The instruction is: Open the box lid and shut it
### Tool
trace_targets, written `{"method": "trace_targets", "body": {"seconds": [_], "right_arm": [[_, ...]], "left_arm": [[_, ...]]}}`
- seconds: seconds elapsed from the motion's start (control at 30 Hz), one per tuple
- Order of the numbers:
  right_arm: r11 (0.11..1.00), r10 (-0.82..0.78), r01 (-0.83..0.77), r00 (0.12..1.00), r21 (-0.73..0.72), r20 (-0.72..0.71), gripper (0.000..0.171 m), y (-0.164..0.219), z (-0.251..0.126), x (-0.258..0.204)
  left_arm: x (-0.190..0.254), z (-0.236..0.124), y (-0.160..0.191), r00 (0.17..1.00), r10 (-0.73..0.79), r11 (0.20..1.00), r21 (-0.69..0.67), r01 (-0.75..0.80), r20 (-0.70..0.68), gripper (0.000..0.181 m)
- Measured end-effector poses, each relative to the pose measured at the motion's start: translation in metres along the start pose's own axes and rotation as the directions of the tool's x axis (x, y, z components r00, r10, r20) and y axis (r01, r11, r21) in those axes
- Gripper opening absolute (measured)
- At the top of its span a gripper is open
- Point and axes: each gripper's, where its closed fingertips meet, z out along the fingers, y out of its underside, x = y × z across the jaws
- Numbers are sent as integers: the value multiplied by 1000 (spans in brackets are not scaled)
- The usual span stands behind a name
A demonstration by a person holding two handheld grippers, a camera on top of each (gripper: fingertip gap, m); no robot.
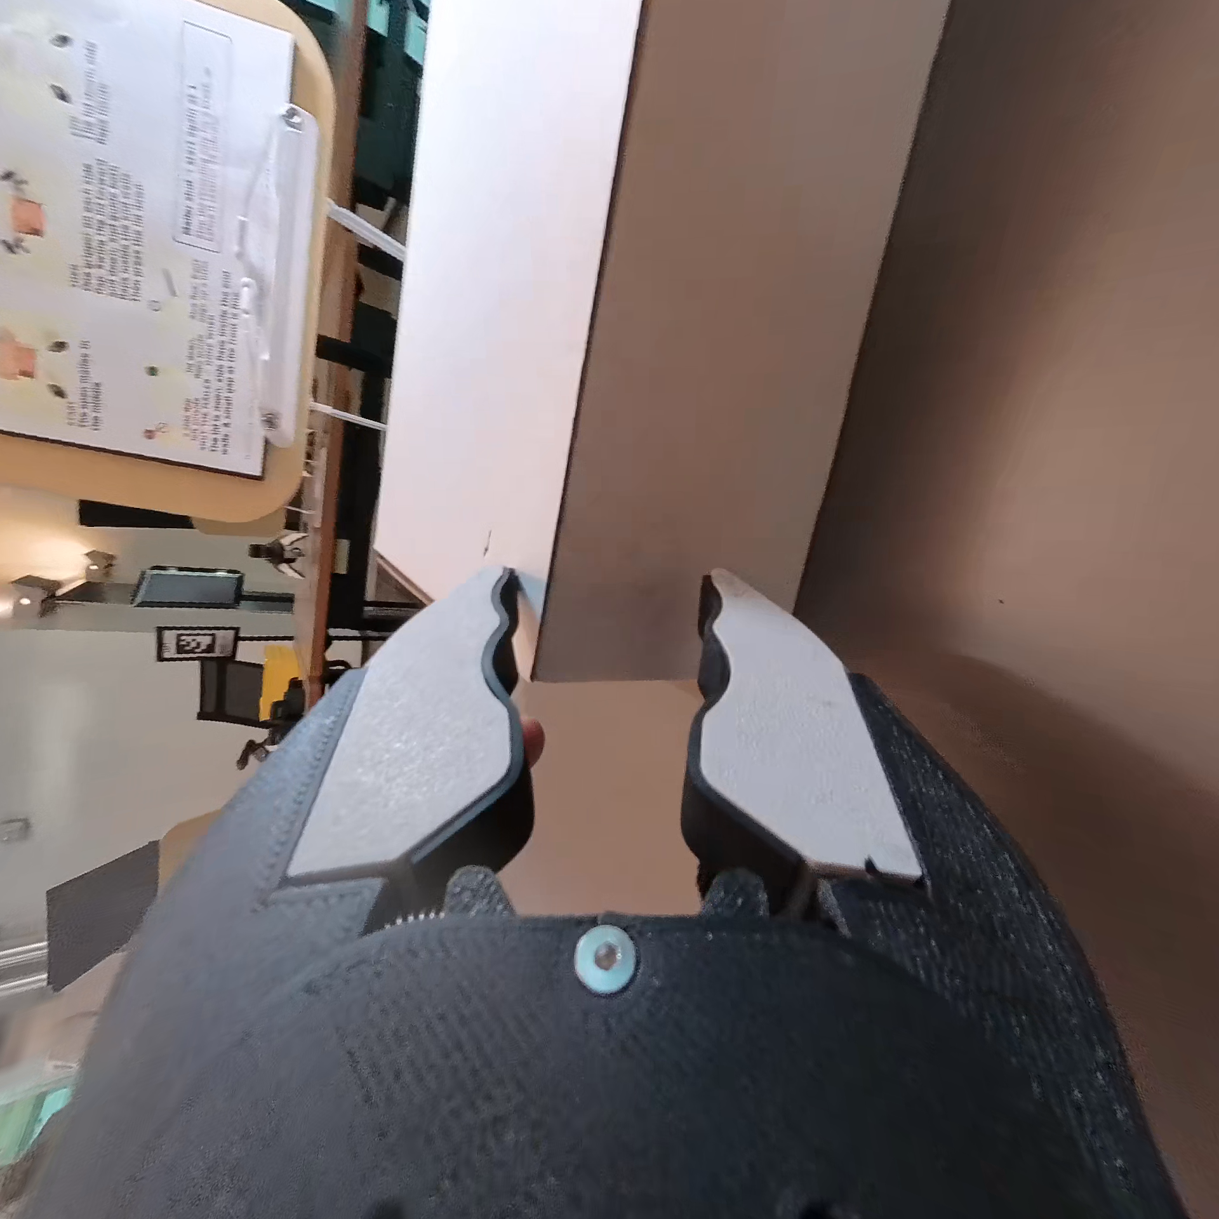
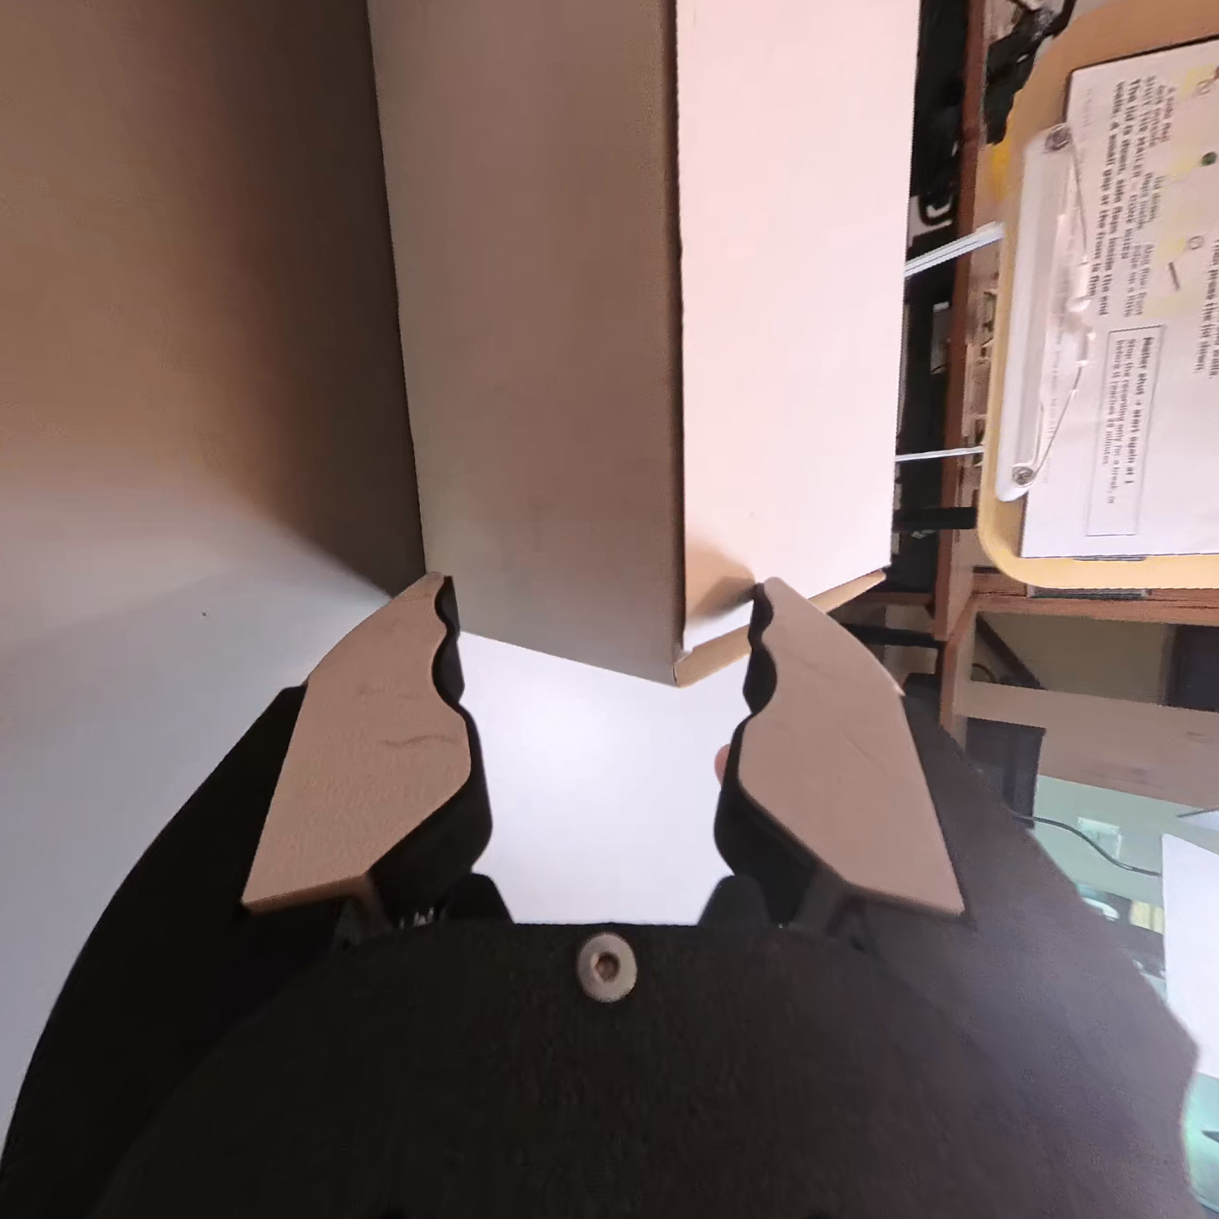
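Left gripper (image 1: 605, 617) jaws spread astride box lid (image 1: 659, 396) corner; clipboard (image 1: 310, 277) sheet printed.

Box lid (image 1: 692, 330) — matt, smooth cardboard; claw (image 1: 607, 626) — grainy plastic.

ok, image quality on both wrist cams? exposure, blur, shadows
Left wrist view: the box lid is evenly lit, with a soft shadow where the left gripper meets its corner; the clipboard behind is slightly blurred. Right wrist view: harsher, with a blown-out white patch on the box between the open jaws of the right gripper, and the clipboard is motion-smeared.
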Motion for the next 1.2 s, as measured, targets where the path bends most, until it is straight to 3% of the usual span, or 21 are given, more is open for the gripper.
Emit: {"method": "trace_targets", "body": {"seconds": [0.03,0.13,0.2,0.27,0.37,0.47,0.53,0.6,0.67,0.73,0.87,1.0,1.2], "right_arm": [[1000,3,-3,1000,9,-3,84,0,0,0],[995,85,-86,996,42,32,82,-4,-3,1],[973,210,-217,974,82,87,85,-10,-7,2],[894,403,-421,905,154,135,92,-16,-13,14],[681,661,-692,721,237,207,101,-8,-18,39],[513,782,-837,547,189,300,111,7,-4,44],[447,785,-883,465,146,409,114,2,6,34],[462,736,-878,459,127,497,114,-17,12,19],[618,683,-776,610,125,402,116,-17,22,11],[677,655,-729,660,101,369,118,-15,24,8],[617,694,-775,617,137,371,109,-9,22,14],[588,718,-790,608,171,338,108,-9,21,15],[386,804,-838,511,386,305,103,-1,8,28]], "left_arm": [[-2,0,0,1000,-14,1000,12,14,16,49],[-4,-2,-4,992,-121,991,54,123,-31,45],[-3,-9,-11,963,-240,961,108,253,-120,52],[-15,-18,-18,876,-440,860,188,475,-198,59],[-42,-22,-5,671,-689,631,228,742,-274,73],[-44,-10,12,495,-787,467,170,868,-367,90],[-34,-3,8,434,-782,419,138,897,-446,95],[-21,3,-8,445,-746,445,127,887,-495,101],[-17,16,-5,590,-728,579,147,802,-349,106],[-14,20,-2,660,-697,651,139,747,-281,103],[-15,13,-5,621,-721,599,173,782,-307,88],[-14,14,-5,631,-727,595,209,776,-272,88],[-15,4,-1,569,-767,472,339,814,-297,82]]}}
